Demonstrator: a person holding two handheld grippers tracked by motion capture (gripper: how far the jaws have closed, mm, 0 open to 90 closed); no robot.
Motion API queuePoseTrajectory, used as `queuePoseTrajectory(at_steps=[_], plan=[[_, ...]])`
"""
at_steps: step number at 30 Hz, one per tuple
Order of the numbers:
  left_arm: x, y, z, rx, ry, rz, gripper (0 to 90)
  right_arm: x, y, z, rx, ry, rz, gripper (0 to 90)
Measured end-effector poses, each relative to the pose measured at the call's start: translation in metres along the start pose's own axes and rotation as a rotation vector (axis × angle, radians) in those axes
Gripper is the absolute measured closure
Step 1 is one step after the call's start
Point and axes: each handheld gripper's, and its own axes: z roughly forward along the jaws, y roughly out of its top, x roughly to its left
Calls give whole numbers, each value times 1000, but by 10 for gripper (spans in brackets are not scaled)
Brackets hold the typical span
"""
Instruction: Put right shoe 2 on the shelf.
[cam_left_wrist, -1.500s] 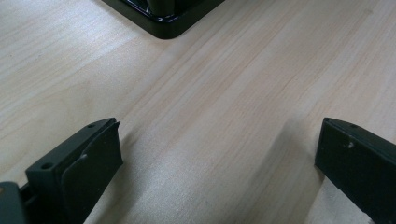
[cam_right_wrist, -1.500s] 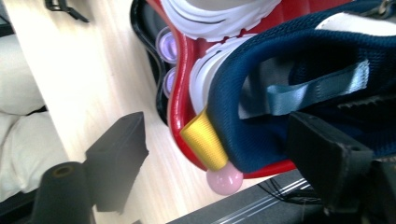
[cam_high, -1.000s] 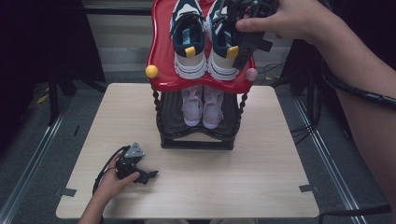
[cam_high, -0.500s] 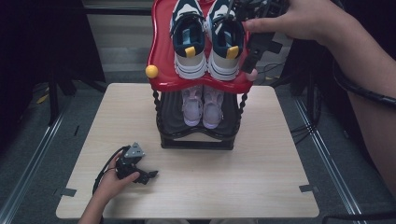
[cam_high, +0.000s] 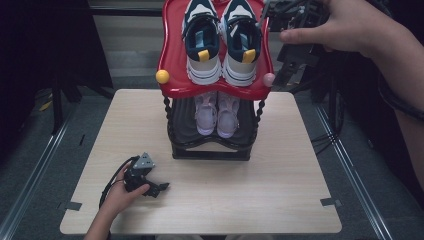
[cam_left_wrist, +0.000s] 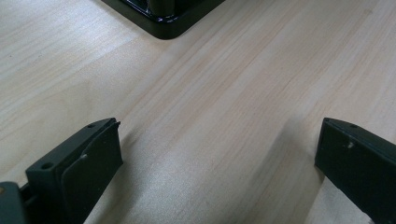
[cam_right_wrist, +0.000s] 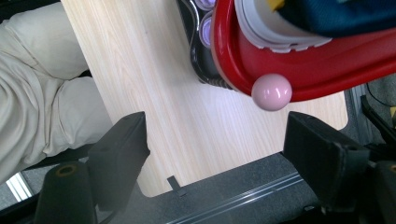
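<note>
**shoeguy:** So the setup is a two-tier shoe rack (cam_high: 210, 145) standing at the far middle of the table (cam_high: 290, 200). The red top tray (cam_high: 175, 70) holds a pair of navy-and-white sneakers (cam_high: 220, 40), toes pointing toward the person, side by side and touching. My guess is they sit up top because the tray's raised rim keeps them from sliding off.

**benchrat:** And the lower black shelf (cam_high: 185, 130) under that tray has a pale lilac pair (cam_high: 216, 112), also toes forward, tucked between the twisted posts. Where are the grippers relative to the rack?

**shoeguy:** The right gripper (cam_high: 287, 70) hangs in the air just off the rack's right side, level with the red tray, near the pink ball (cam_right_wrist: 272, 91) on the tray's corner. In the right gripper view that ball sits between and beyond the jaws, not touching either. Jaws are wide apart, nothing in them.

**benchrat:** Looks to me like it's either lining up on the right-hand sneaker or clear of it after a placement. Can't tell which.

**shoeguy:** The left gripper (cam_high: 145, 182) rests on the table, well in front of the rack and to its left, jaws spread and empty, with bare wood between them. Probably just parked out of the way.
</note>
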Motion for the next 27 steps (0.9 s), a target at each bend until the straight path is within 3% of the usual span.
queuePoseTrajectory(at_steps=[27], plan=[[0,0,0,2,-1,2,0,11,-57,26,16,25,23,217]])
